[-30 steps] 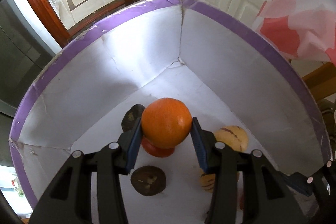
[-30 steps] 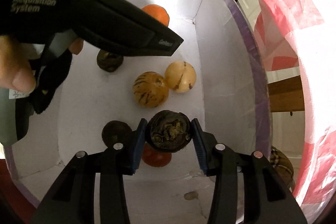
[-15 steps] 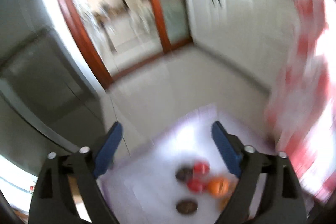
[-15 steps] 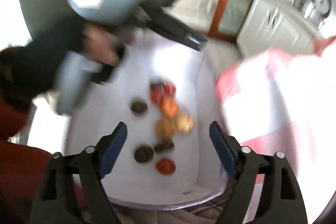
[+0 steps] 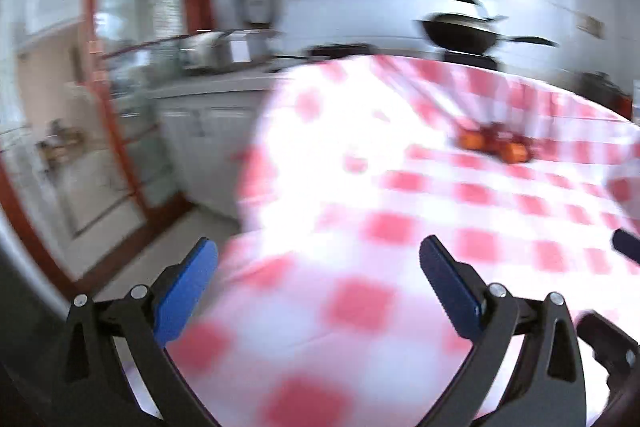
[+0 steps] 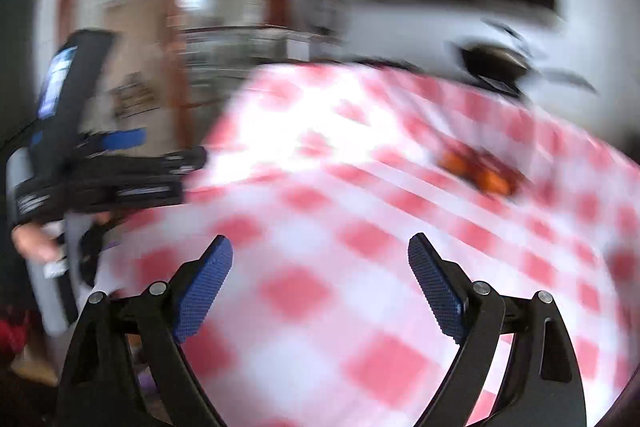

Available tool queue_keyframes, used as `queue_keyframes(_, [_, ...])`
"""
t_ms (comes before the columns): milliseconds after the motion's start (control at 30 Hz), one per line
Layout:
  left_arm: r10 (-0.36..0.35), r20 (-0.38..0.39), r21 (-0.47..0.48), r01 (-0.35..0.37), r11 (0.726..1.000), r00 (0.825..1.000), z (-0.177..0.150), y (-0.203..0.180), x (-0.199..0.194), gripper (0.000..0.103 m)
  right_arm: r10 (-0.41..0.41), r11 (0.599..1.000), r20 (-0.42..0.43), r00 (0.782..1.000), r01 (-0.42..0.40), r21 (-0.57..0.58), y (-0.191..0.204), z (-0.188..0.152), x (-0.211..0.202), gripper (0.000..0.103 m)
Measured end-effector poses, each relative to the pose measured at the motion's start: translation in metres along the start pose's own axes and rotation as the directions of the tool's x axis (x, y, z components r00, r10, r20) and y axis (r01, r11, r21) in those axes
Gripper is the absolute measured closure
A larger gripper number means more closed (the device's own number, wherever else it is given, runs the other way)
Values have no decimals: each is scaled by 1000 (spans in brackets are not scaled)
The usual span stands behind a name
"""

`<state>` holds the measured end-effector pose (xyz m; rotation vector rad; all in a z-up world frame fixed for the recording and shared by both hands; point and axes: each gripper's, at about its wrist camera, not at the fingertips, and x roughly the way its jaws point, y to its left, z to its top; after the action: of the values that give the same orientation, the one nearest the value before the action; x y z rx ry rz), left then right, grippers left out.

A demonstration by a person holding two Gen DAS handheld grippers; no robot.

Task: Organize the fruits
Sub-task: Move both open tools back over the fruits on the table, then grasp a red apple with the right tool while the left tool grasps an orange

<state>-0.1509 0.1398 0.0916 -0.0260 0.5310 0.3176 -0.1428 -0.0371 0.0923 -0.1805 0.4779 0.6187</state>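
Both views are blurred by motion. My left gripper [image 5: 318, 267] is open and empty above the near part of a table with a red-and-white checked cloth [image 5: 420, 195]. My right gripper [image 6: 320, 263] is open and empty over the same cloth [image 6: 360, 227]. A small cluster of orange and red fruits [image 5: 494, 145] lies far across the table to the right; it also shows in the right wrist view [image 6: 476, 173]. The left gripper's body [image 6: 92, 171] and the hand holding it show at the left of the right wrist view. The white box with the other fruits is out of view.
A kitchen counter with appliances [image 5: 216, 55] and white cabinets [image 5: 204, 135] stands behind the table's left edge. A dark wok [image 5: 464, 31] sits on a stove beyond the table. A wooden door frame [image 5: 108, 107] is at the left.
Both grippers let go of their fruits in the white box, opened wide, rose out of the box and swung right toward the checked table. The box has left both views.
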Motion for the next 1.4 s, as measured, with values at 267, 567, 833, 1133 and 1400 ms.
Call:
queue_keyframes(267, [-171,-54,38,173,984,984,47,-171,123,2,-219,932,-90,972,236,274,-147,-15,25,16])
queue_keyframes(567, [-229,-93,-172,211,962,969,82,-235,208,2,-289,845,-58,956,283,453,-236,-10,36,16])
queue_keyframes(833, [-323,-65,-166,309,936,944,74,-224,212,2,-251,759,-158,955,296,580,-283,-22,80,16])
queue_keyframes(1133, [-391,-131,-271,347,898,911,71,-203,231,2,-235,746,-236,943,331,578,-317,33,181,16])
queue_keyframes(1400, [-395,-161,-358,319,878,905,69,-190,244,2,-245,738,-349,905,407,538,-332,78,254,16])
